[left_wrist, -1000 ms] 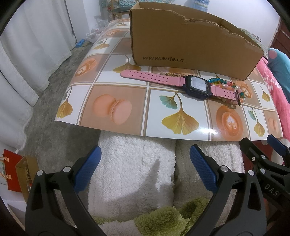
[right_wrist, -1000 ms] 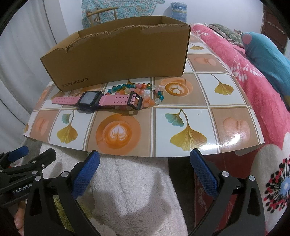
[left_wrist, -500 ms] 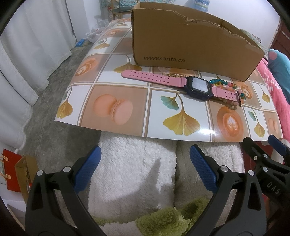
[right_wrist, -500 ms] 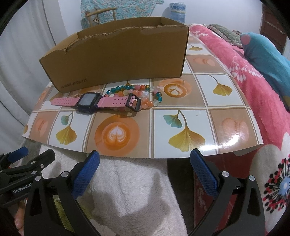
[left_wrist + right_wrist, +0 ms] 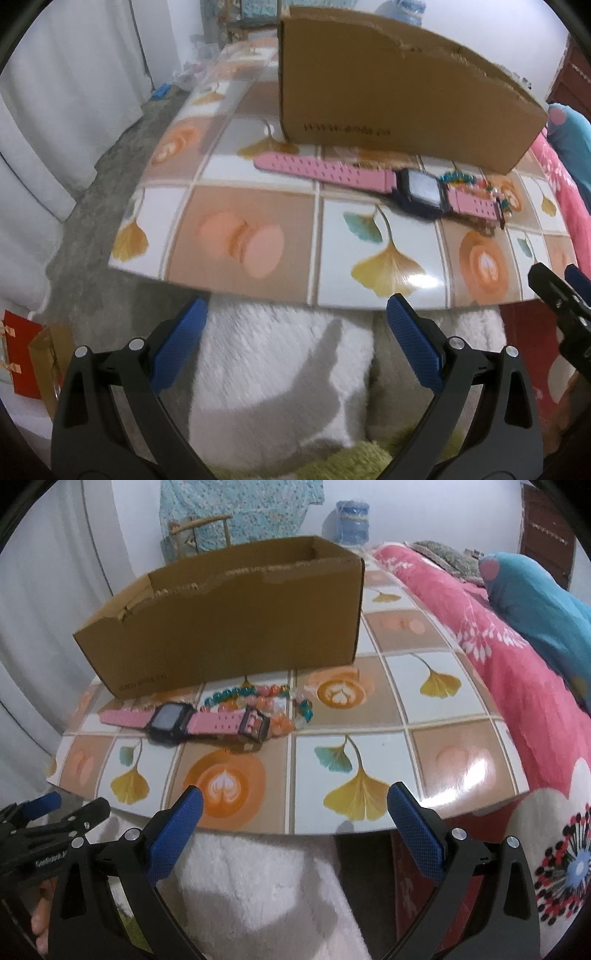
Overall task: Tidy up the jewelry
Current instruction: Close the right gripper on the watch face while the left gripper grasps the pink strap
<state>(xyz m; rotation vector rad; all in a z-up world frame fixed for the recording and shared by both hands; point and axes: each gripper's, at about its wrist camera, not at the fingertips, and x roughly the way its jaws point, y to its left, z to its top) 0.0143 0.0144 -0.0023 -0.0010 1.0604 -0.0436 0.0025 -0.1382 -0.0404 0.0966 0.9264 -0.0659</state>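
A pink-strapped watch with a dark square face lies flat on the tiled board, just in front of an open cardboard box. A bracelet of teal, orange and clear beads lies partly under the watch's buckle end. My left gripper stands open short of the board's near edge, over white fleece. Over that same edge my right gripper hangs open and empty, its tips above the board's front tiles.
A pink floral blanket and a teal cushion lie to the right of the board. White fleece covers the support under it. White curtains and grey floor are on the left, with a red paper bag low down.
Both grippers have moved forward toward the board; the watch and box look nearer. The right gripper's tips now reach over the board's front edge. Nothing was picked up.
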